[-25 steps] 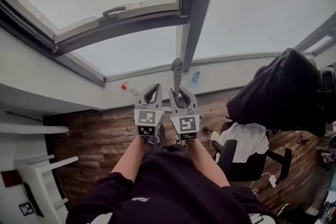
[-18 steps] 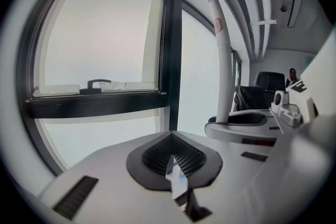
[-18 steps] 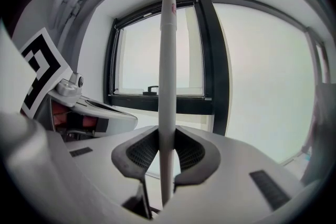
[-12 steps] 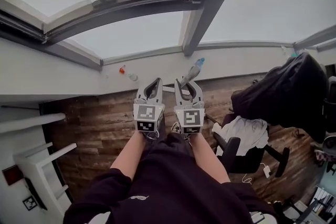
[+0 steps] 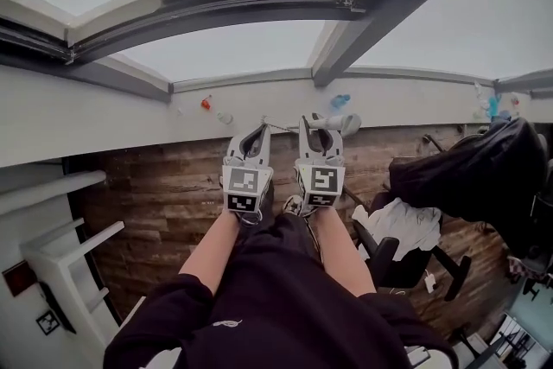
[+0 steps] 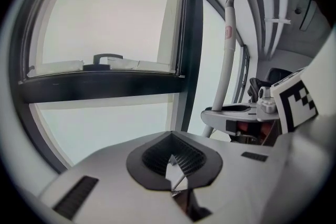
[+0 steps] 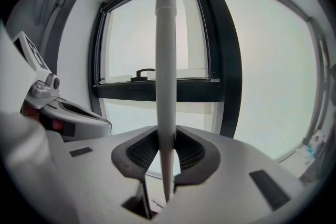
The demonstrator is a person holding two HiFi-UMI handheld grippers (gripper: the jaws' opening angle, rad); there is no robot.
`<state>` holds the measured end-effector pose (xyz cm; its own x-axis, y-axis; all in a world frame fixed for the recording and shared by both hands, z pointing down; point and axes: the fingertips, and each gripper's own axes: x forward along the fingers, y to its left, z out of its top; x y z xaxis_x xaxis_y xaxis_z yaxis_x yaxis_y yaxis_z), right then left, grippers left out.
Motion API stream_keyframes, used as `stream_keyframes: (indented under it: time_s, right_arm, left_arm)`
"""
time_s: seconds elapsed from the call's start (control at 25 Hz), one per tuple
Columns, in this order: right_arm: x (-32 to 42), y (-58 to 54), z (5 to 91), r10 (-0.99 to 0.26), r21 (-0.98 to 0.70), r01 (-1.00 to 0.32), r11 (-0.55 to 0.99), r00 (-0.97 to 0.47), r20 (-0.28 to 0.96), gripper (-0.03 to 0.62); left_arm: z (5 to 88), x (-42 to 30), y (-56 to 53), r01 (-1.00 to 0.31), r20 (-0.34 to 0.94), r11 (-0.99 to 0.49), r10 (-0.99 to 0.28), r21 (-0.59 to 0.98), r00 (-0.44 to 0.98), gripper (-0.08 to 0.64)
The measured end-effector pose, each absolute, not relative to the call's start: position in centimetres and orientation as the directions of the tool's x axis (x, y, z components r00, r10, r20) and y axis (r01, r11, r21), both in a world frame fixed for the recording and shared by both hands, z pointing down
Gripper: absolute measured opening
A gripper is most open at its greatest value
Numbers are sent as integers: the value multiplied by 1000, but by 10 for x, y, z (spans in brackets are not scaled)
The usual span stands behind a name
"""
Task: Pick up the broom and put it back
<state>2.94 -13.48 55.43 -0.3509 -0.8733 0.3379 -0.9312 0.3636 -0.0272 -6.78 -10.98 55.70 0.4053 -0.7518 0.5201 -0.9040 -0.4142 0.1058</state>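
The right gripper view shows plainly what the head view only hints at: the right tongs [image 7: 167, 155] are clamped on the broom [image 7: 165, 60]. Its pale, smooth shaft stands upright between the ribbed pads, in front of the dark-framed window [image 7: 220, 60]. In the left gripper view the same shaft stands off to the right, with a small red mark near its rounded tip. There the left tongs [image 6: 173, 160] are pressed together on nothing. Only the head view shows both forearms, the wooden floor [image 5: 155, 203] and a chair [image 5: 384, 253] draped in dark cloth.
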Motion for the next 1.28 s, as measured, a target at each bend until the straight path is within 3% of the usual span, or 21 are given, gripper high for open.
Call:
stream_keyframes:
  time_s: [0.44, 1.28]
  right_arm:
    - [23, -186, 594, -865, -35, -946, 322, -309, 396, 100]
    - [31, -230, 656, -827, -43, -971, 237, -224, 516, 100]
  left_arm:
    - [589, -102, -135, -915, 557, -381, -735, 132, 386, 0]
    - [613, -88, -164, -886, 583, -430, -681, 171, 443, 0]
